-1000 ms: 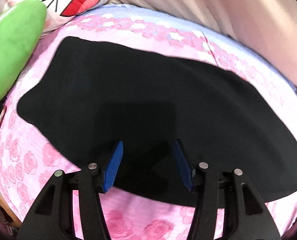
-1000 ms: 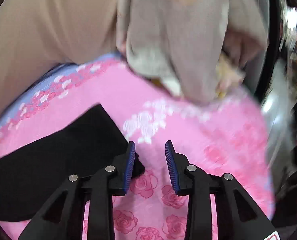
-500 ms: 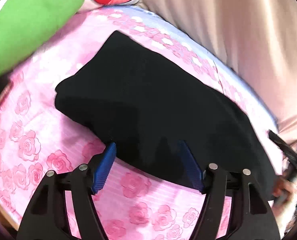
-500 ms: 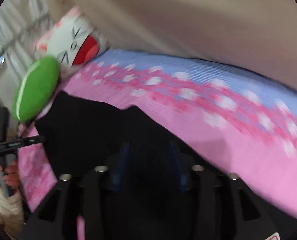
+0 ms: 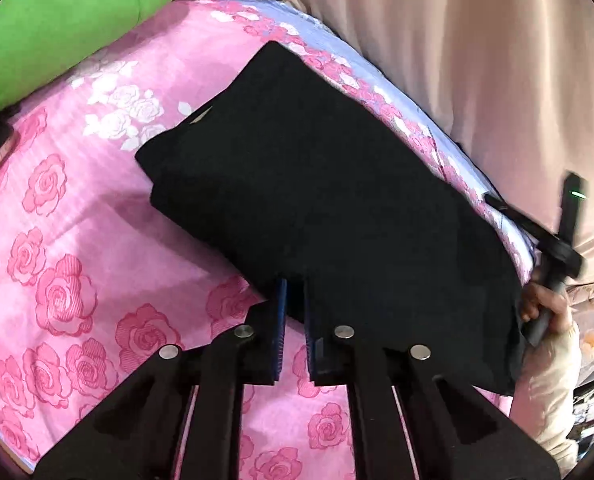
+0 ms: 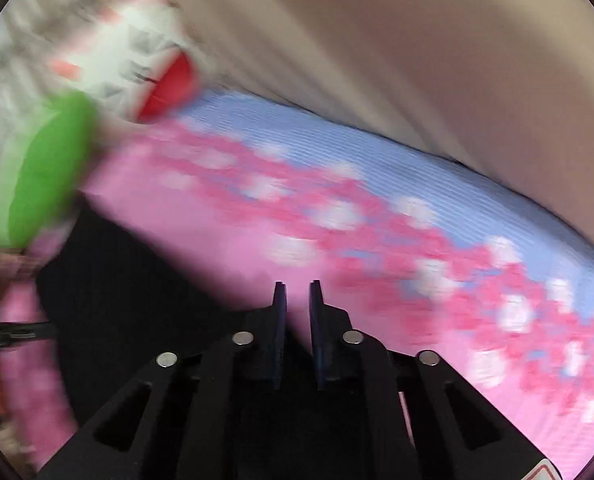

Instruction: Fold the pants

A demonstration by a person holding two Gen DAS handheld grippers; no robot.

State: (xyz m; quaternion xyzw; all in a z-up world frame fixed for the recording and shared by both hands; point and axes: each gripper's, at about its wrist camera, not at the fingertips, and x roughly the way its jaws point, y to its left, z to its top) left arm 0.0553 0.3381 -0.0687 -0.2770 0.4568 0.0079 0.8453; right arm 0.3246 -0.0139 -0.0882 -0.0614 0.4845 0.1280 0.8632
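Your left gripper [image 5: 293, 316] is clamped on the near edge of the black pants [image 5: 329, 200], which lie on the pink rose bedsheet [image 5: 69, 264]. Your right gripper [image 6: 297, 312] is nearly closed on pants fabric. No legible writing. Green pillow [image 5: 57, 20] sits at the bed's far-left corner, beige curtain [image 5: 477, 60] behind.

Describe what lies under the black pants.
The pants lie on the pink rose bedsheet, which shows all around them. Whatever is beneath the fabric itself is covered.
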